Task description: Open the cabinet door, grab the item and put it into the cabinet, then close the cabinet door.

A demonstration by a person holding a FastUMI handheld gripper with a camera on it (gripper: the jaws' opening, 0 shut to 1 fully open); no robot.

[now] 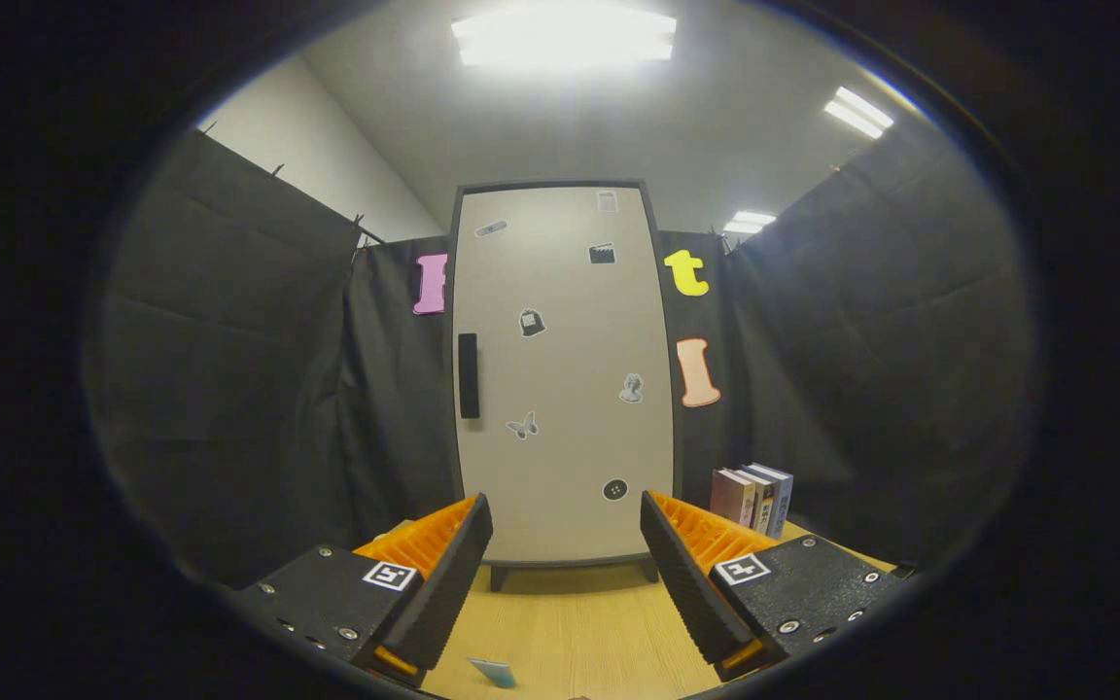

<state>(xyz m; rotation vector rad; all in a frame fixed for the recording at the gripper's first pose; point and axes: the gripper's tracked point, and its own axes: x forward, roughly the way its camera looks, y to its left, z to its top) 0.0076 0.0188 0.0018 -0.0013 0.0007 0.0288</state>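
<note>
Booth with black cloth walls and ceiling light panels; wooden worktop (570, 622) runs from bottom centre of the frame back to the cabinet.

Nearest: tool (567, 569) at the bottom of the frame, fingers spread wide, nothing between them. Small teal item (492, 671) lies on the worktop at bottom centre, just inside the left finger, mostly cut off, so can't tell what it is. Could be the item to stow; not certain.

Mid: bare worktop between the fingers up to the cabinet feet.

Far: cabinet (565, 374) stands upright in the centre of the frame, beyond the fingers, door fully closed. Dark vertical handle (468, 375) sits near the door's left edge at mid height. Small stickers are scattered over the door face. Row of books (752, 498) stands upright on the worktop just right of the cabinet base, beyond the right finger.

My read: first step, door not yet opened; tool is well apart from the handle.

Risks:
- Handle looks slim and near flush; fingers may slip off or only catch one edge.
- Door probably hinges on the right; a straight pull instead of an arc could drag or tip the cabinet on its short feet.
- Door swing may reach the books.
- Teal item looks low and flat, hard to pinch; may skid off the worktop.
</note>
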